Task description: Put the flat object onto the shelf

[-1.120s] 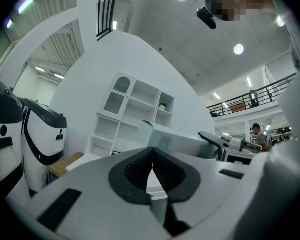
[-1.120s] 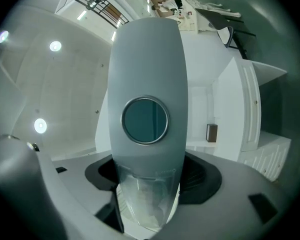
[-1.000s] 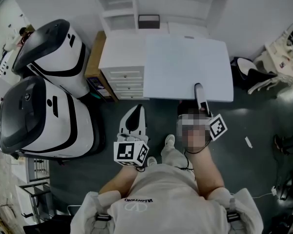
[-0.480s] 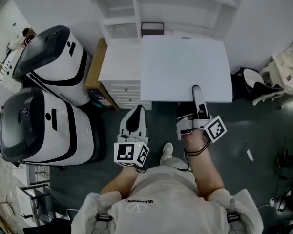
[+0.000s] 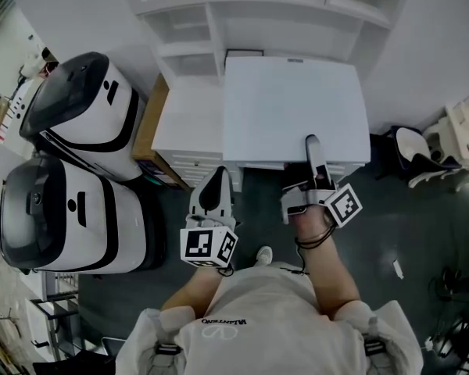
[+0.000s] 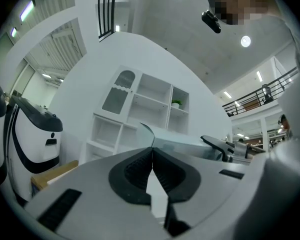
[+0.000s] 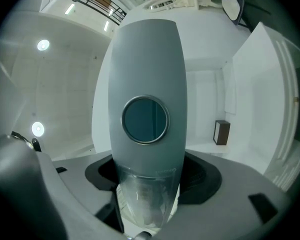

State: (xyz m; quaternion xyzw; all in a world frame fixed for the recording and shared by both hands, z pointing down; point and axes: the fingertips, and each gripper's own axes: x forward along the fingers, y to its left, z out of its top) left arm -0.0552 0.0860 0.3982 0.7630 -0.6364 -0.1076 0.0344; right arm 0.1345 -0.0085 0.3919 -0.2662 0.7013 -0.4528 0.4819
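The person's right gripper (image 5: 316, 187) has its jaws spread wide. They pinch the flat object (image 5: 313, 156) by its two side edges, down at its see-through end. The left gripper (image 5: 219, 180) holds nothing, and its jaws are pressed together.

The flat object is a long grey thing with round ends and a dark round window in the middle. It hangs over the near edge of the white table (image 5: 289, 92), not yet on the shelf (image 5: 216, 14).

It looks hard and stiff, so it should not bend. It also looks smooth, so it may slip if the jaws let go a little. It is likely light. The window could be glass (no view shows this for sure), so it is best put down softly. The side edges near the end are a good place to hold.

Its long side points away from the person, toward the shelf. From above only its thin edge shows, so it seems turned on its side.
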